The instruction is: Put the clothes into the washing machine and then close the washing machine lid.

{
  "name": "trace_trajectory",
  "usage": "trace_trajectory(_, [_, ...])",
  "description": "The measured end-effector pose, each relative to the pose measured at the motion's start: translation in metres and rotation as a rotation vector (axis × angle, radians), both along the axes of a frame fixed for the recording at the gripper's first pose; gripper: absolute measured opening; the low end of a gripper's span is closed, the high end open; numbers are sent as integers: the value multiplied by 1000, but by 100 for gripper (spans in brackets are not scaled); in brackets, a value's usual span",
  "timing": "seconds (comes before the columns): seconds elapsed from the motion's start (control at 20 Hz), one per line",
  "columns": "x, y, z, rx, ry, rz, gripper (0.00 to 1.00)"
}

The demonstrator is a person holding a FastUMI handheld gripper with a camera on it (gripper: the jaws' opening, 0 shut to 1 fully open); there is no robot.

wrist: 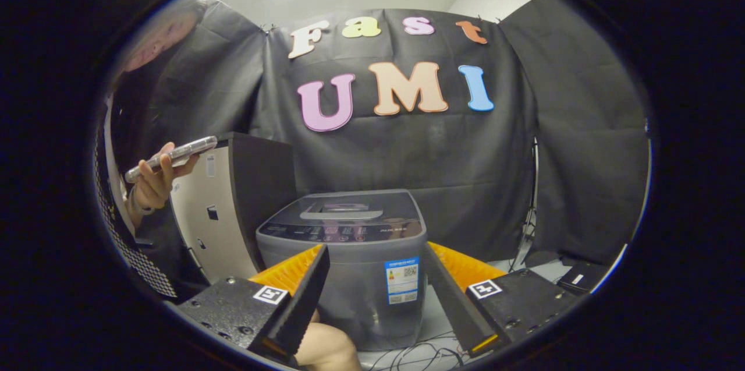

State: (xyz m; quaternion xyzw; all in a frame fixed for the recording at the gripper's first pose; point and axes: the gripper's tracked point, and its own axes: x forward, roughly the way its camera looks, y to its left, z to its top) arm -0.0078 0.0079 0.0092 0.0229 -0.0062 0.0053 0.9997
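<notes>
Black cloth backs the washing machine (343, 254), lid down, no clothes visible: your load is either inside already or waiting elsewhere. Your gripper (377, 295) holds nothing, fingers spread wide.

Gripper (375, 295) held wide apart before a small grey washing machine (349, 266)

The washing machine stands just ahead of the fingers, framed between them, its lid (343, 211) lying flat and closed; a blue-and-white label (402, 281) sits on its front wall; nothing is held between the fingers; beside the machine stands a dark cabinet (233, 202) with a pale side panel; further that way a person's hand (154, 182) holds a phone (171, 157); cables (419, 353) trail on the floor below, and what may be a knee (326, 347) shows near one finger.
</notes>
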Motion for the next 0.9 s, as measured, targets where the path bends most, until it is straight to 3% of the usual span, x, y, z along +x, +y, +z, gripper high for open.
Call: trace_trajectory(0.9, [-7,3,-10,-47,12,7,97])
